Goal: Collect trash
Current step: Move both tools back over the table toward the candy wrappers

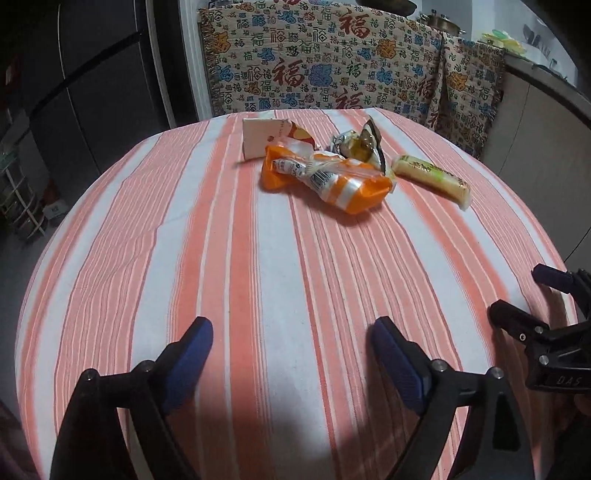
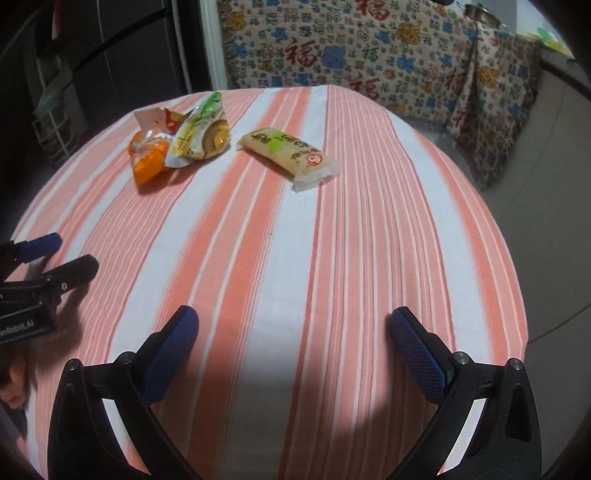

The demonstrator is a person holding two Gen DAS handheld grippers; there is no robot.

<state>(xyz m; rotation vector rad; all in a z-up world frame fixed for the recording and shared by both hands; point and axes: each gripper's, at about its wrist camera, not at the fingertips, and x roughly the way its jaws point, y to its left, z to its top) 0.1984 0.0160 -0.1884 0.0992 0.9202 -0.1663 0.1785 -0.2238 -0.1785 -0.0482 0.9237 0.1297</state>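
Several wrappers lie at the far side of the striped table point(image 1: 221, 258): an orange and white wrapper point(image 1: 325, 181), a white and red torn packet point(image 1: 266, 138) behind it, a crumpled green and silver wrapper point(image 1: 360, 146), and a long pale yellow packet point(image 1: 430, 175) to the right. In the right wrist view they show as the orange wrapper point(image 2: 147, 158), the green wrapper point(image 2: 201, 134) and the long packet point(image 2: 291, 157). My left gripper point(image 1: 291, 339) is open and empty above the near table. My right gripper point(image 2: 291, 332) is open and empty, also seen from the left wrist view point(image 1: 517, 291).
A sofa or bench under a patterned blanket point(image 1: 332, 62) stands behind the table. A dark fridge point(image 1: 74, 92) and a wire rack point(image 1: 18, 199) are at the left. A counter with a pot point(image 1: 441, 20) is at the back right. The table edge falls off at the right point(image 2: 517, 258).
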